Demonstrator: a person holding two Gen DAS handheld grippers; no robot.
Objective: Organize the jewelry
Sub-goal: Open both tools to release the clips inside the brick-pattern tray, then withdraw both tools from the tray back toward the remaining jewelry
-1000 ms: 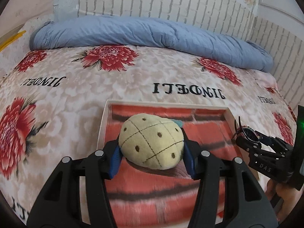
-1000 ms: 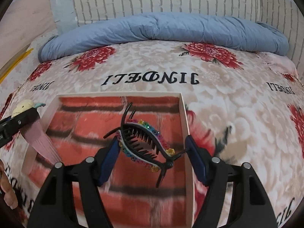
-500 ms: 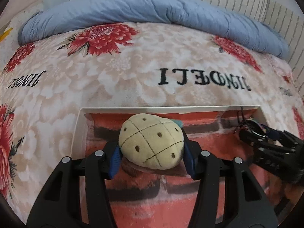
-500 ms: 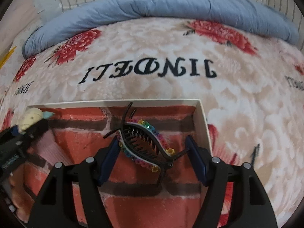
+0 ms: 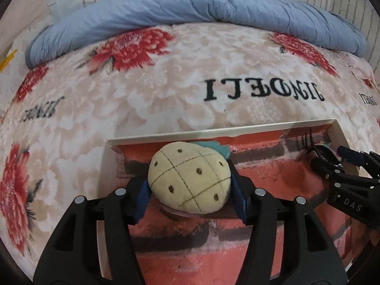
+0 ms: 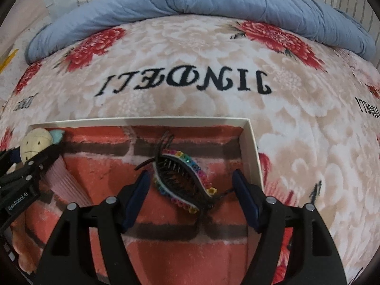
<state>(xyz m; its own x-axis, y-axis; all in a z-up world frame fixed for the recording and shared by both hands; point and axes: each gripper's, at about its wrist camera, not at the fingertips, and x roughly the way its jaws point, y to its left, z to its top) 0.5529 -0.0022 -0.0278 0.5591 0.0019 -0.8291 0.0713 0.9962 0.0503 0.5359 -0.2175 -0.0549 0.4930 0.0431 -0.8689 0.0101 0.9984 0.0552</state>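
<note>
A cream plush pineapple clip (image 5: 190,178) with a teal leaf sits between the pads of my left gripper (image 5: 190,191), low over the far left of a shallow white-rimmed box (image 5: 237,130) with a red-brick-print floor. The pads still touch its sides while the jaws are opening. A black claw hair clip (image 6: 182,178) edged with rainbow beads lies on the box floor near the right wall (image 6: 249,147), between the fingers of my right gripper (image 6: 190,191). Those jaws are opening too, with gaps on both sides. A pink ribbed piece (image 6: 64,182) hangs under the pineapple.
The box lies on a bed with a beige blanket (image 6: 213,59) printed with red flowers and black lettering. A rolled blue duvet (image 5: 213,7) runs along the far edge under a white brick wall. The two grippers are side by side over the box.
Both grippers moved forward and down into the box and tilted more steeply. The claw clip now rests loose on the floor with the right fingers spread off it.
</note>
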